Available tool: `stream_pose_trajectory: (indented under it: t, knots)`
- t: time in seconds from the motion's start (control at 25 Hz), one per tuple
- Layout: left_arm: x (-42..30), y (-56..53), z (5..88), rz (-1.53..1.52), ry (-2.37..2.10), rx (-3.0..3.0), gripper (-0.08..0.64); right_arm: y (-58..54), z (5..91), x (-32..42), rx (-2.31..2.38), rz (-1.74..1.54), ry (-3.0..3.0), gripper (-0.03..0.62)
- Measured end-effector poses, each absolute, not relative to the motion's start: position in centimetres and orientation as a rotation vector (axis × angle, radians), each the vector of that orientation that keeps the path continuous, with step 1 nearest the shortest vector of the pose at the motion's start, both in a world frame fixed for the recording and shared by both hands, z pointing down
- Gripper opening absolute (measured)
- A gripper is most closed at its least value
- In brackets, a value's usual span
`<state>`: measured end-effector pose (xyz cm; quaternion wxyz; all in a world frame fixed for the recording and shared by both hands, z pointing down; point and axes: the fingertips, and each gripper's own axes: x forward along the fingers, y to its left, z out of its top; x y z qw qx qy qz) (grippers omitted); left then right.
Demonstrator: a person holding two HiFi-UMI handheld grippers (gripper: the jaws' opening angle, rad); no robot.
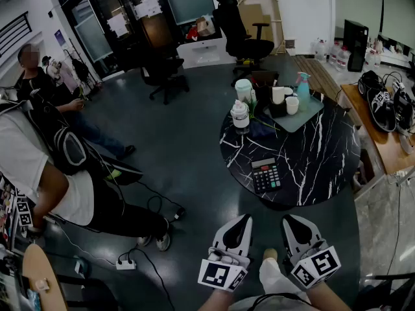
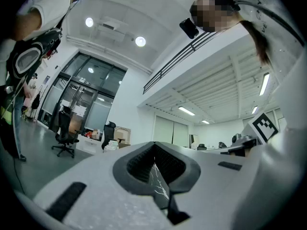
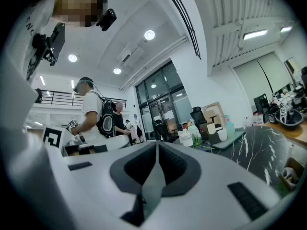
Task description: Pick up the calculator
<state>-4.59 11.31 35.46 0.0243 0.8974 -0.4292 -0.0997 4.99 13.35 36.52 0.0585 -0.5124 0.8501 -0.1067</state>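
The calculator (image 1: 266,174), dark with rows of pale keys, lies flat near the front edge of the round black marble table (image 1: 324,154). Both grippers hang low in the head view, short of the table and apart from the calculator. My left gripper (image 1: 241,219) is below and left of it, jaws shut with nothing between them. My right gripper (image 1: 290,220) is just below it, jaws also shut and empty. The left gripper view shows its shut jaws (image 2: 154,147) and a sliver of marble. The right gripper view shows shut jaws (image 3: 157,146) and the table (image 3: 261,145) at the right. Neither gripper view shows the calculator.
A grey tray (image 1: 305,116) with cups, a spray bottle (image 1: 303,83) and a clear bottle (image 1: 240,116) stand at the table's back. A wooden desk (image 1: 376,135) with headsets is on the right. People (image 1: 39,167) stand left. A power strip (image 1: 125,263) and cable lie on the floor.
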Motion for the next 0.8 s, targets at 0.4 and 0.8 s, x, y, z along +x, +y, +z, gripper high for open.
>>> stream_pose_trajectory:
  t: [0.4, 0.8]
  knots:
    - [-2.0, -0.8, 38.5, -0.234, -1.449, 2.716, 0.008, 1.8, 39.6, 8.7, -1.5, -0.411, 2.685, 0.009]
    - [-3.8, -7.6, 44.1, -0.153, -1.563, 2.604, 0.008, -7.7, 48.5, 9.7, -1.388, -0.659, 2.896, 0.095]
